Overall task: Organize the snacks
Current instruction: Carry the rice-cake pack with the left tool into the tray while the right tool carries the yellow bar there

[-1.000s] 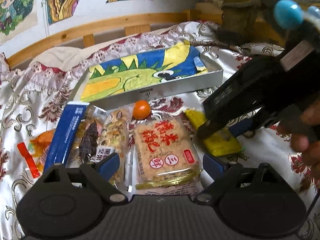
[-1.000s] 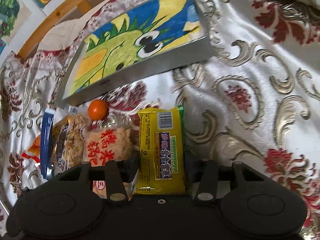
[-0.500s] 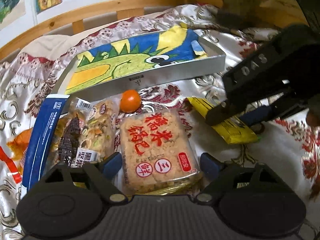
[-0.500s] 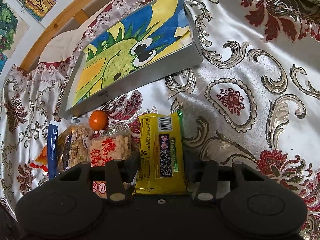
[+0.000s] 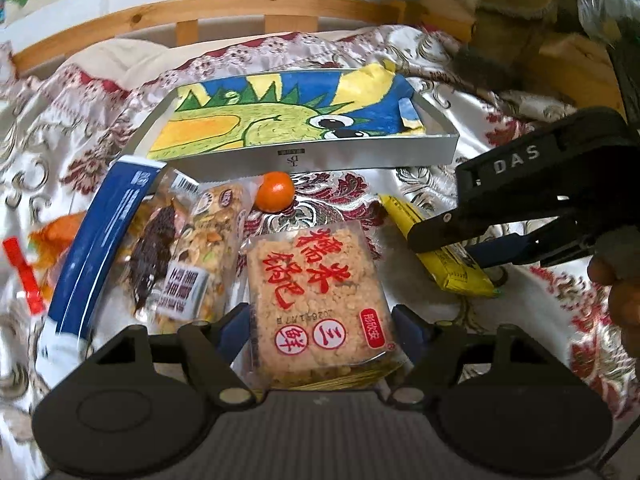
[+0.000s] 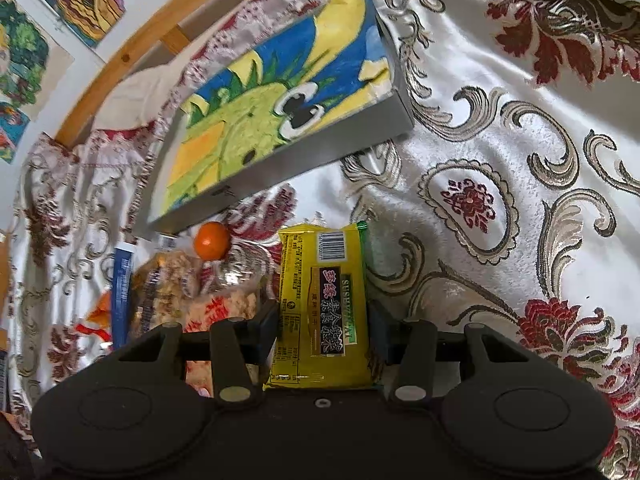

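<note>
yellow pkt (image 6: pixel 324 304) lengthwise in right tongs (image 6: pixel 322 332), barcode end fwd

Patterned bedspread (image 6: pixel 500 128) — tray (image 5: pixel 360 156), orange (image 5: pixel 274 197), snack packets (image 5: pixel 188 248).

Probably home bedroom; wooden bedframe (image 5: pixel 224 8), bedspread (image 6: pixel 500 128)

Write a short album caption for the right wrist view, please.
Right gripper clamps a yellow snack packet above the floral cloth, facing the dragon-painted tray.
</note>
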Demonstrator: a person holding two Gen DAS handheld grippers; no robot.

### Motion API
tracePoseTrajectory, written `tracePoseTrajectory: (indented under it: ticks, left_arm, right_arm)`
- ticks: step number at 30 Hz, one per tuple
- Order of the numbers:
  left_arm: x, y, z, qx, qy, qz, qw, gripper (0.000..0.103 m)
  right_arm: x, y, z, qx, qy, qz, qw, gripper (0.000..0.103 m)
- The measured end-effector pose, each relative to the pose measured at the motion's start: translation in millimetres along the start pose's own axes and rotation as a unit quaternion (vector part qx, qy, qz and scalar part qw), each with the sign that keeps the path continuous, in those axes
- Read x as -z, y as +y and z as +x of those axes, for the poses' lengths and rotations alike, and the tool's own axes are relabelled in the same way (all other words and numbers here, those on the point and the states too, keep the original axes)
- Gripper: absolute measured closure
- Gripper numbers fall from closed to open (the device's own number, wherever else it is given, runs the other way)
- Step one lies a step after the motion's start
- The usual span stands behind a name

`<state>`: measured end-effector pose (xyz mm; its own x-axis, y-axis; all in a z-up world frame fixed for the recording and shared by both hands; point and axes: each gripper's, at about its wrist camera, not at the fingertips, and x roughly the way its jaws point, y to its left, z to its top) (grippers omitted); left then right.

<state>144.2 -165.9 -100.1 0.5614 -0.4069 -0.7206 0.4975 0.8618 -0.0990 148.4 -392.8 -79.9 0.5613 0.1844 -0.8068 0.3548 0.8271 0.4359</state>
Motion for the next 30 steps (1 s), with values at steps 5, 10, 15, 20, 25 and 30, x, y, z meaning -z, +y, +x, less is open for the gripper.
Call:
tracePoseTrajectory:
  ticks: [5, 10, 15, 20, 25, 30]
  left_arm:
    - [1.8, -1.6, -17.6, 0.004, -0.024, -0.008, 0.9997, 0.024]
    - [-4.1, -7.6, -34.6, 0.019, -0.067, -0.006, 0.9976, 0.024]
    - [-27.1, -2.6, -38.9, 0.009, -0.112, -0.023, 0.9934, 0.024]
    - [-68.3, 14.9, -30.3, -0.02, -0.142, -0.062, 0.9877, 0.024]
    - [-118.6, 40.7, -5.4, -0.038, -0.16, -0.085, 0.9827, 0.024]
    - [-154.9, 62.8, 40.8, -0.013, -0.139, -0.1, 0.9851, 0.024]
  right_arm:
    - [1.2, 1.4, -17.6, -0.03, -0.031, -0.003, 0.999, 0.053]
    - [-1.7, 9.4, -31.6, -0.039, -0.082, -0.035, 0.995, 0.053]
    - [-13.3, 20.4, -42.2, -0.029, -0.162, -0.072, 0.984, 0.053]
    - [-36.3, 30.3, -33.3, -0.015, -0.218, -0.1, 0.971, 0.053]
    - [-68.5, 29.0, -14.5, 0.002, -0.265, -0.089, 0.96, 0.053]
    - [-92.4, 25.8, 11.8, 0.01, -0.271, -0.088, 0.959, 0.053]
